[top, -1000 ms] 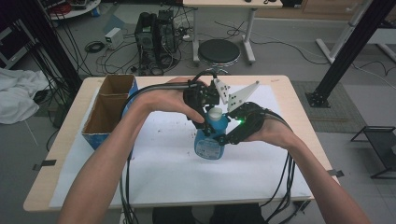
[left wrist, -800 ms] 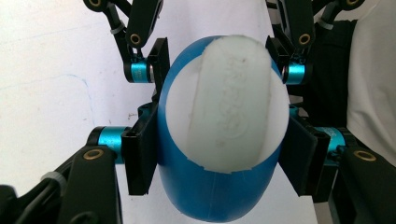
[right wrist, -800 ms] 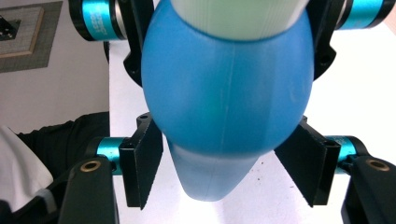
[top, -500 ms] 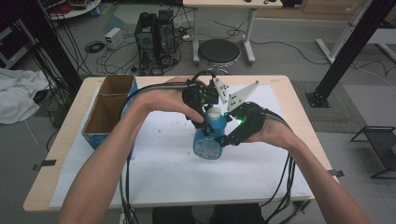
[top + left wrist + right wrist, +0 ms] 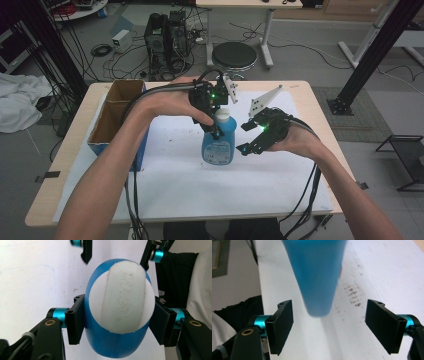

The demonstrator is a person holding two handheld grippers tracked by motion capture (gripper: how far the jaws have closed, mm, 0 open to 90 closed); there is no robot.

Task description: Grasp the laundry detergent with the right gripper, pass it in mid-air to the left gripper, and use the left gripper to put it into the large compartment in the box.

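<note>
A blue bottle (image 5: 218, 145) with a white cap (image 5: 223, 114) stands upright over the white sheet (image 5: 175, 175) at mid-table. My left gripper (image 5: 216, 127) comes down from above and is shut on the bottle's top. In the left gripper view its pads (image 5: 75, 320) press both sides of the bottle (image 5: 112, 347) just under the cap (image 5: 122, 297). My right gripper (image 5: 243, 137) sits just right of the bottle, its jaws having just been opening. In the right gripper view the bottle (image 5: 317, 272) hangs beyond the wide gap of that gripper (image 5: 329, 325), touching neither pad.
A cardboard box (image 5: 112, 117) with a blue side stands at the table's left edge. Cables trail from both grippers over the front edge. Behind the table are a round stool (image 5: 235, 55) and a computer case (image 5: 167, 37).
The right gripper's jaws have spread apart and come off the bottle. The left gripper and the bottle have stayed where they were.
</note>
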